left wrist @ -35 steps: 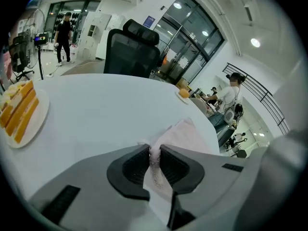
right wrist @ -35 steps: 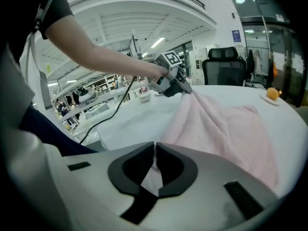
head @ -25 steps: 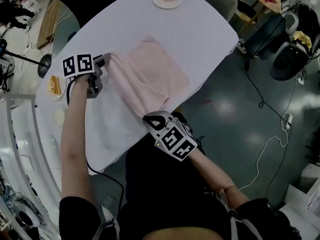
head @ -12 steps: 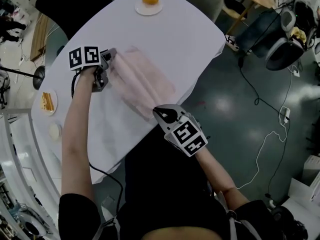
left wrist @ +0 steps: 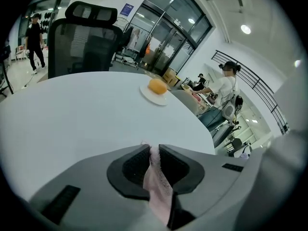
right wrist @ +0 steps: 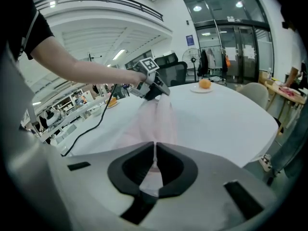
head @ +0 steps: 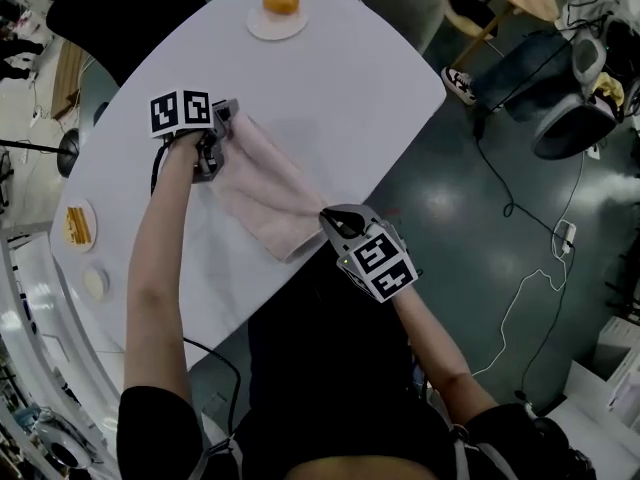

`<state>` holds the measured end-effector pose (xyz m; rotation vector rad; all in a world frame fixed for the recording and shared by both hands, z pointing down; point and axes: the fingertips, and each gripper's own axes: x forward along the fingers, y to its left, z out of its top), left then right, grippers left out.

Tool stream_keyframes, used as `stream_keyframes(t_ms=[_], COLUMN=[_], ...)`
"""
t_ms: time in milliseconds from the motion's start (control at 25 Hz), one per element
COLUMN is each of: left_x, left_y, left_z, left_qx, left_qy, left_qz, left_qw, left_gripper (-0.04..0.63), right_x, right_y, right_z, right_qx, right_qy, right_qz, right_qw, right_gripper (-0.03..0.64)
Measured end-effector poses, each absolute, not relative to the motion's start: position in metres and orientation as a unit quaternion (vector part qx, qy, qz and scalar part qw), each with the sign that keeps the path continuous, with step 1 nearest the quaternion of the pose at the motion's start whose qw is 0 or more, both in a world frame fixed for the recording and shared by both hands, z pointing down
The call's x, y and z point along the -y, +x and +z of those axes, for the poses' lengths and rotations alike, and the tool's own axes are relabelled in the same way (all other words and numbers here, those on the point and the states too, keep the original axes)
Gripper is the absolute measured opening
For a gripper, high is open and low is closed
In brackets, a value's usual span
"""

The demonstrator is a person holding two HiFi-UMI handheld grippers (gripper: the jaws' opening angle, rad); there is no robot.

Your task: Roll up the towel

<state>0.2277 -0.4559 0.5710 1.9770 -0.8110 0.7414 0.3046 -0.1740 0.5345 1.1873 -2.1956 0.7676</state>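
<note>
A pale pink towel (head: 265, 188) lies folded into a narrow strip on the white table (head: 350, 78), stretched between my two grippers. My left gripper (head: 228, 128) is shut on the towel's far corner; pink cloth (left wrist: 156, 177) shows pinched between its pads. My right gripper (head: 328, 220) is shut on the near end at the table's front edge, with a thin fold of the towel (right wrist: 154, 153) between its jaws. In the right gripper view the towel (right wrist: 156, 117) runs from my jaws to the left gripper (right wrist: 149, 83).
A small plate with an orange bun (head: 279, 4) stands at the table's far end. Two more plates (head: 76, 223) sit near the left edge. A cable (head: 215, 353) hangs off the near side. Chairs (head: 570, 88) and floor cables (head: 530, 298) are on the right.
Both grippers have carried the towel's edge across toward the table's left, folding the wide spread cloth over into a narrower strip. The right gripper has moved up to the table's edge.
</note>
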Motion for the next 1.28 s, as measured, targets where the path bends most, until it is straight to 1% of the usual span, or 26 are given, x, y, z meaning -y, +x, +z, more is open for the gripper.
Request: stream_keyframes(t_ms=[280, 360, 440, 480, 560, 640, 800, 840, 880, 920, 1000, 1080, 1160, 1280], left_x=[0.475, 0.479, 0.481, 0.481, 0.482, 0.483, 0.488, 0.489, 0.49, 0.491, 0.493, 0.491, 0.481, 0.462], left_y=[0.264, 0.267, 0.267, 0.266, 0.265, 0.265, 0.268, 0.267, 0.266, 0.264, 0.256, 0.247, 0.242, 0.243], left_z=[0.603, 0.611, 0.616, 0.617, 0.616, 0.613, 0.594, 0.585, 0.575, 0.564, 0.54, 0.517, 0.497, 0.487], left_qx=[0.336, 0.349, 0.364, 0.37, 0.374, 0.371, 0.348, 0.339, 0.331, 0.324, 0.315, 0.307, 0.28, 0.233], left_qy=[0.775, 0.768, 0.762, 0.76, 0.759, 0.761, 0.768, 0.772, 0.776, 0.779, 0.782, 0.786, 0.796, 0.812], left_qz=[0.337, 0.344, 0.346, 0.346, 0.34, 0.32, 0.253, 0.233, 0.211, 0.186, 0.134, 0.093, 0.074, 0.118], left_qw=[0.415, 0.412, 0.41, 0.408, 0.409, 0.426, 0.475, 0.484, 0.494, 0.504, 0.521, 0.529, 0.531, 0.522], left_gripper=[0.063, 0.063, 0.063, 0.063, 0.067, 0.081, 0.144, 0.155, 0.156, 0.156, 0.156, 0.156, 0.156, 0.156], right_x=[0.19, 0.192, 0.193, 0.193, 0.194, 0.194, 0.194, 0.194, 0.193, 0.192, 0.191, 0.193, 0.198, 0.203], right_y=[0.346, 0.353, 0.357, 0.358, 0.357, 0.356, 0.354, 0.352, 0.35, 0.349, 0.351, 0.357, 0.362, 0.359], right_z=[0.583, 0.595, 0.604, 0.606, 0.609, 0.61, 0.611, 0.61, 0.609, 0.607, 0.604, 0.597, 0.586, 0.569], right_qx=[0.798, 0.791, 0.788, 0.788, 0.79, 0.791, 0.788, 0.788, 0.789, 0.789, 0.789, 0.788, 0.787, 0.786], right_qy=[0.428, 0.429, 0.426, 0.422, 0.413, 0.405, 0.396, 0.393, 0.391, 0.39, 0.394, 0.407, 0.425, 0.44], right_qz=[0.335, 0.352, 0.363, 0.365, 0.367, 0.368, 0.376, 0.38, 0.384, 0.386, 0.384, 0.374, 0.366, 0.36], right_qw=[0.261, 0.256, 0.258, 0.261, 0.267, 0.275, 0.286, 0.283, 0.278, 0.274, 0.274, 0.27, 0.256, 0.244], right_gripper=[0.023, 0.052, 0.062, 0.083, 0.084, 0.084, 0.088, 0.103, 0.133, 0.184, 0.372, 0.379, 0.379, 0.379])
